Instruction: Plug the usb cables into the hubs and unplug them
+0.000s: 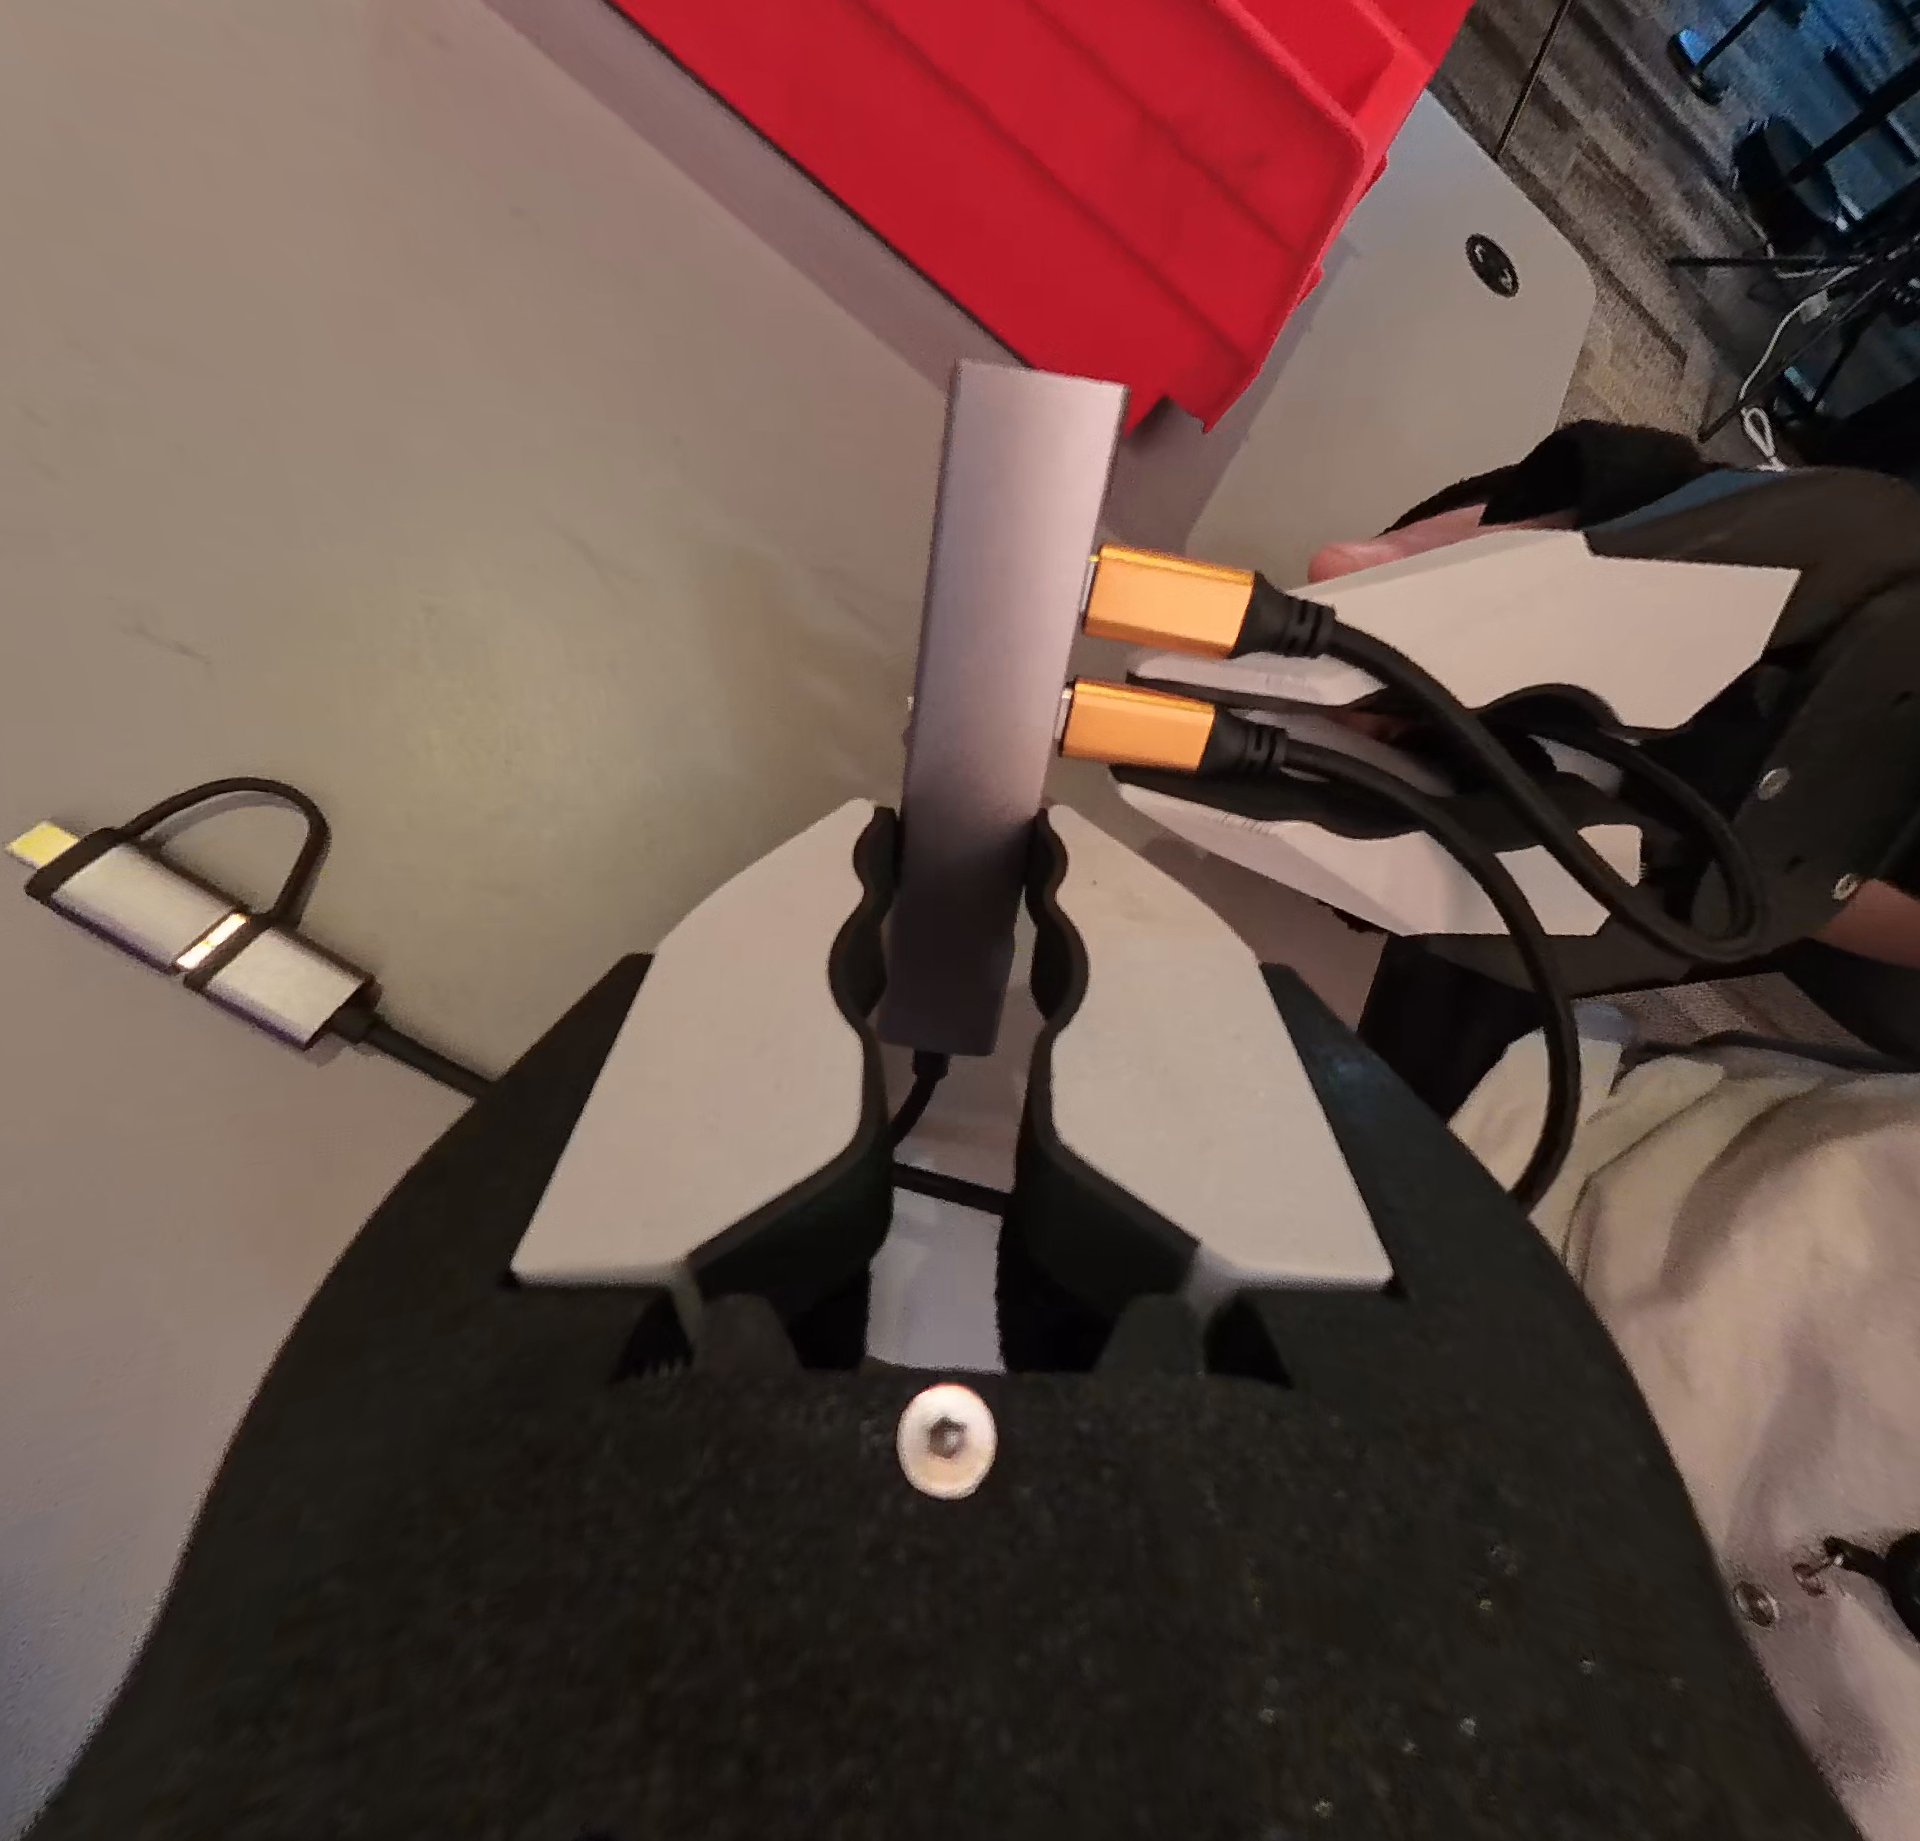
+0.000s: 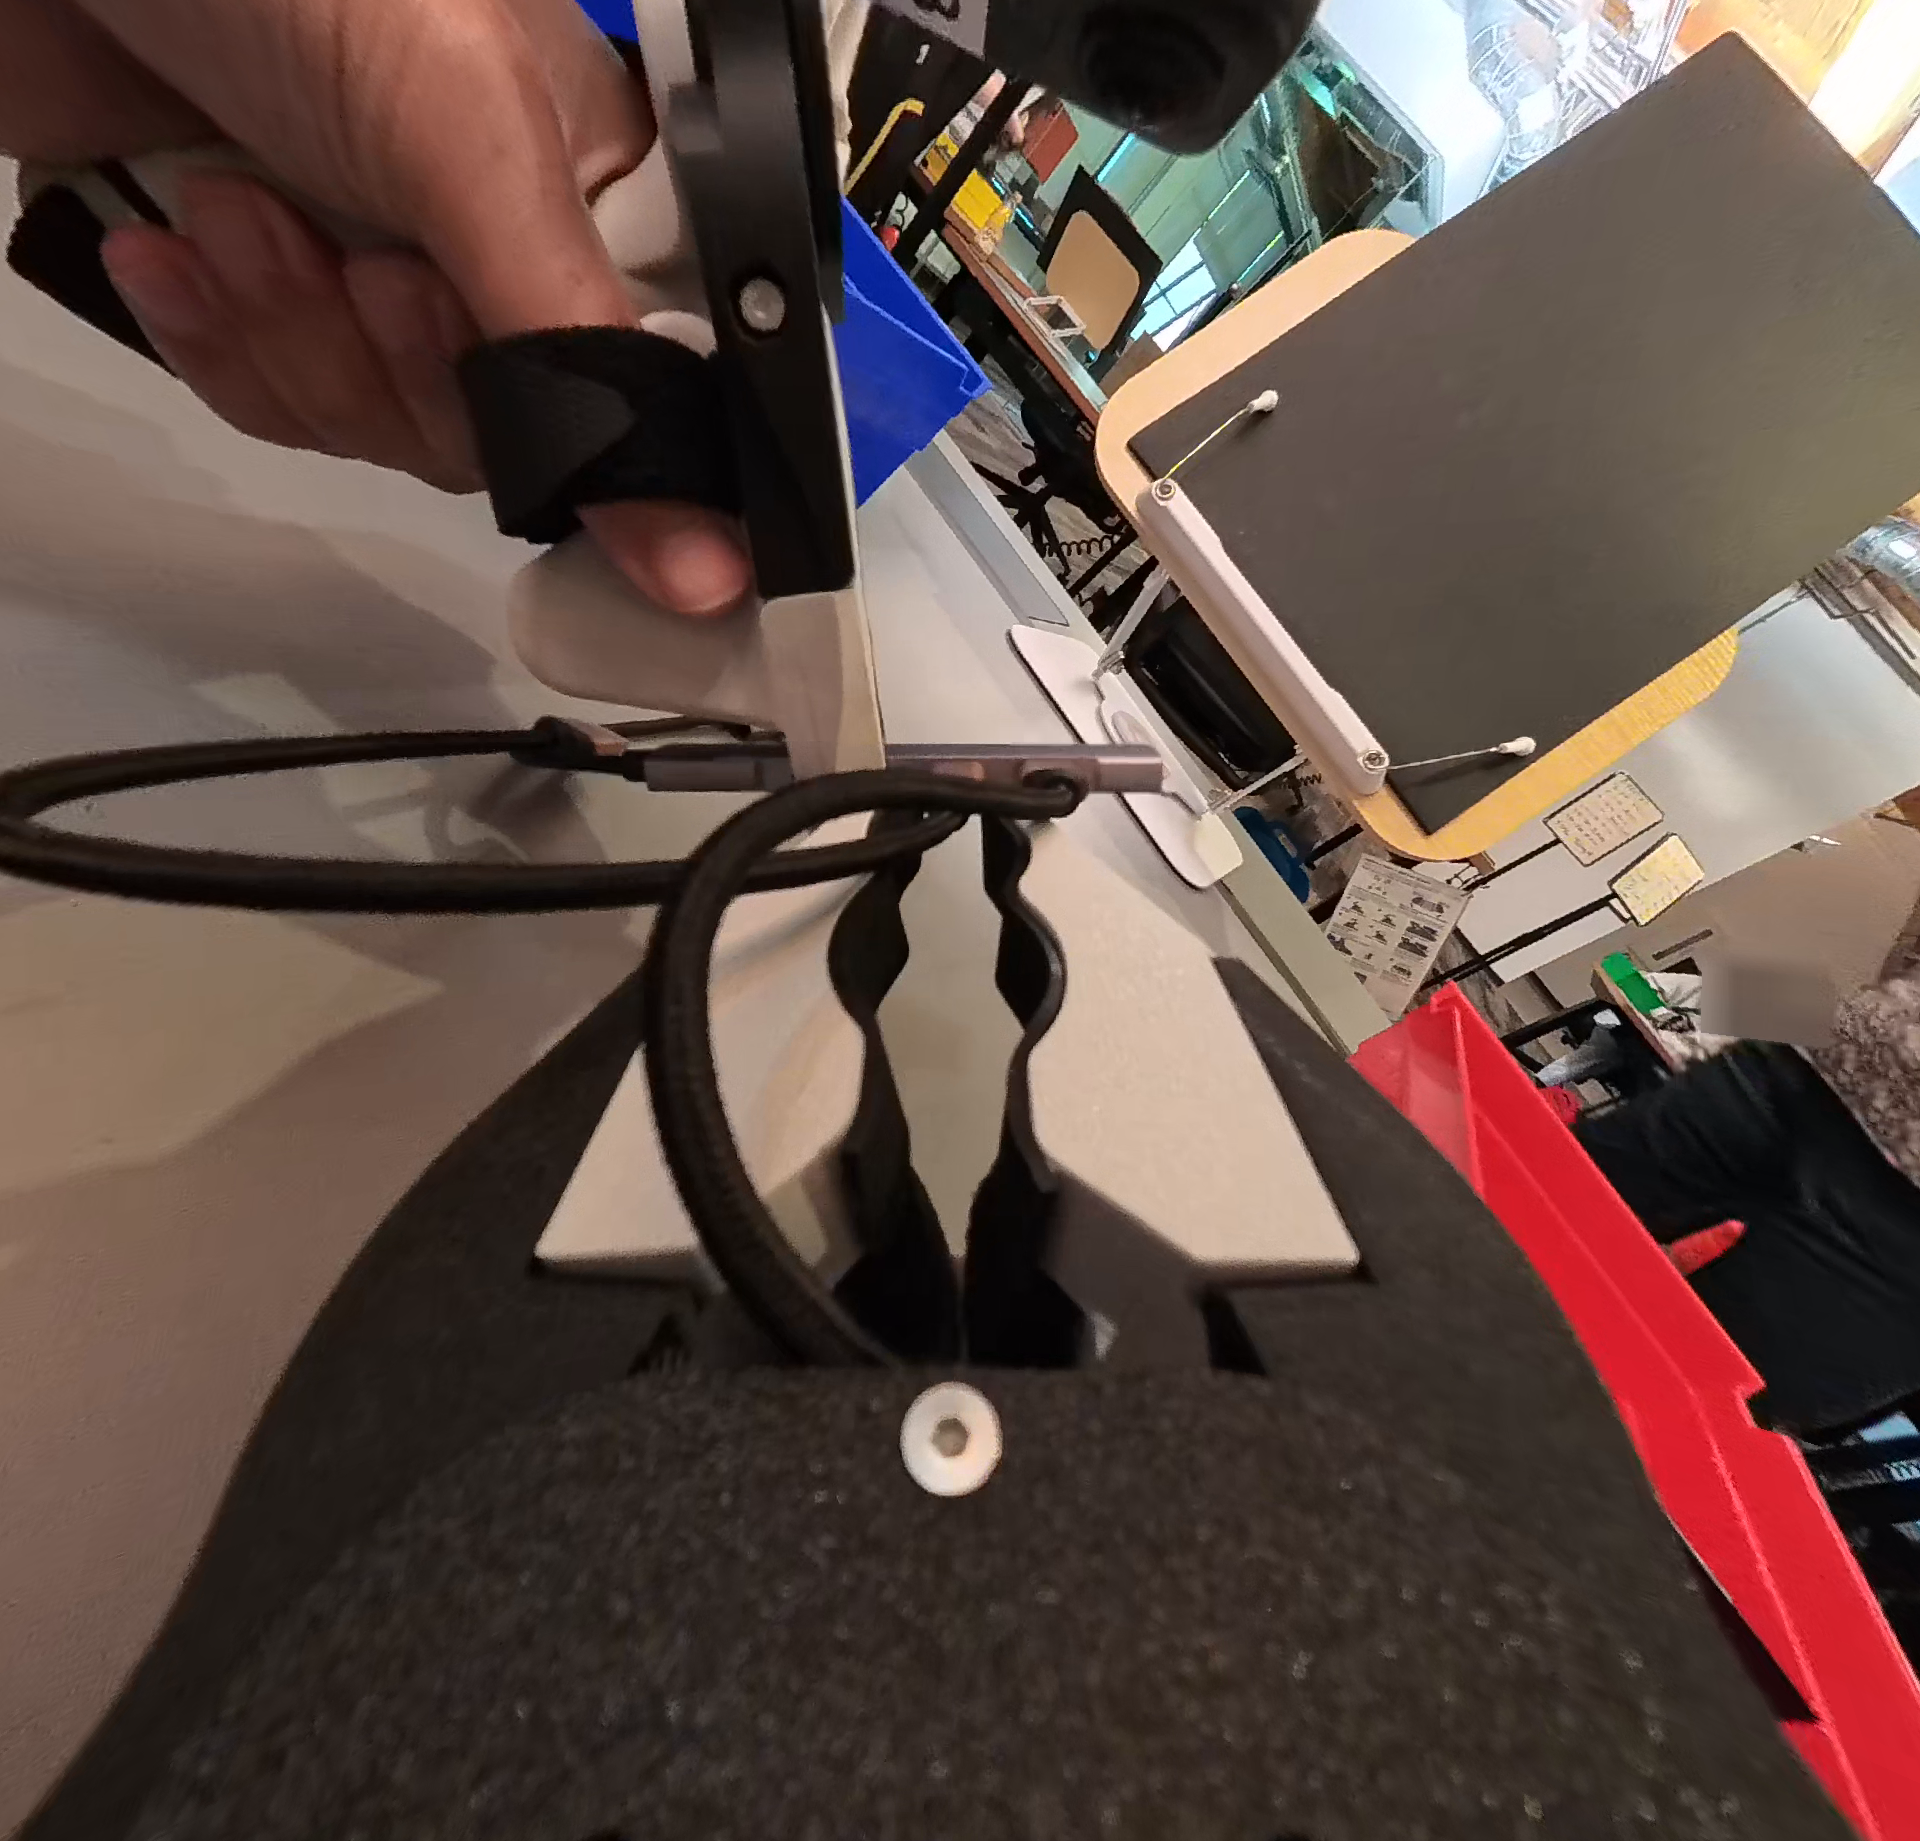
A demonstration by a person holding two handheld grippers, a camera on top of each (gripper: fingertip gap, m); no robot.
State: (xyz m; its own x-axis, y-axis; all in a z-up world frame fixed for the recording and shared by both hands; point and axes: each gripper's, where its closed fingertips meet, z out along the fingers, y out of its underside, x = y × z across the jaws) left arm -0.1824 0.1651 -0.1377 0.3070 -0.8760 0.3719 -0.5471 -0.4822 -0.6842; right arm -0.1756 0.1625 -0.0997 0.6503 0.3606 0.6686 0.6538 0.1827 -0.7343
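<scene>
- The left gripper (image 1: 961,918) has its jaws clamped on the grey hub (image 1: 997,711), held upright above the desk (image 1: 364,441).
- Two orange-ended usb cables (image 1: 1164,607) sit plugged into the hub's right side.
- The right gripper (image 2: 951,887) reaches the lower plug, jaws narrowly parted.
- A red bin (image 1: 1039,108) stands beyond.

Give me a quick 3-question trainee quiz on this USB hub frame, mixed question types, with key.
1. True or false: the left gripper is shut on the grey hub.
2. How many orange plugs sit in the hub's side ports? A) one B) two C) three
3. Fill in: the hub's own silver connector lies on the ____, to the left of the gripper.

Key: 1 true; 2 B; 3 table. The right gripper has a gap between its fingers near the plugs.
</scene>
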